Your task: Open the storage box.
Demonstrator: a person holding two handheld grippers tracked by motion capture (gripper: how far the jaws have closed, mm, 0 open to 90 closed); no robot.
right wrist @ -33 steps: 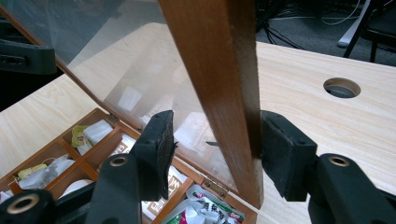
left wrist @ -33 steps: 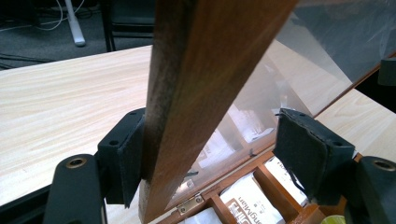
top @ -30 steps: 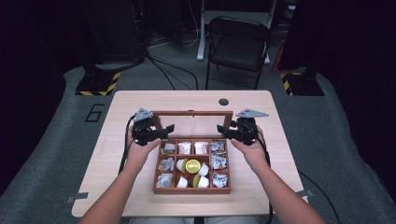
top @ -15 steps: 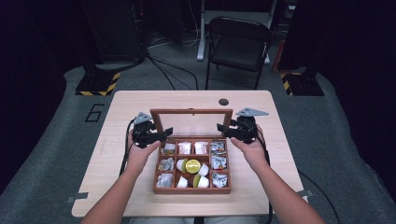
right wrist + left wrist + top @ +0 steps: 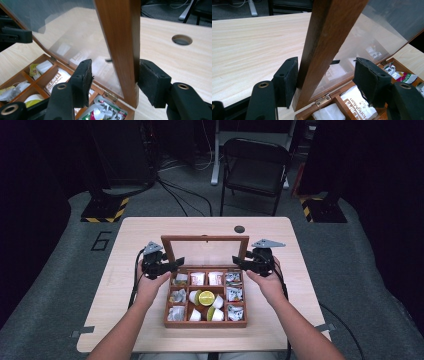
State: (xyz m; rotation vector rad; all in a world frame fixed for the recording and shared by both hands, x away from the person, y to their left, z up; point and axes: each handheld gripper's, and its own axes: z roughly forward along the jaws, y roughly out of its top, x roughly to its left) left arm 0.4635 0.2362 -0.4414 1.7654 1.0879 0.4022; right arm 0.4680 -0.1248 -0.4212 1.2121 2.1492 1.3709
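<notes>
Both grippers straddled the upright lid [image 5: 205,251] of the box [image 5: 205,322] – left gripper [image 5: 325,80] had just been closing, right gripper [image 5: 113,82] opening, neither clamped – both side rails needed pinching evenly before lowering

Raised glass lid [image 5: 205,251] stands upright along the box's [image 5: 205,322] far edge, walling off the desk [image 5: 150,227] behind. Each side rail sits between a claw's pads: left claw [image 5: 325,80], right claw [image 5: 113,82]. Compartments open from above. Bare desk flanks both sides.

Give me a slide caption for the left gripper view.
Left gripper straddling the wooden frame of the tea box's glass lid, jaws closing.
</notes>
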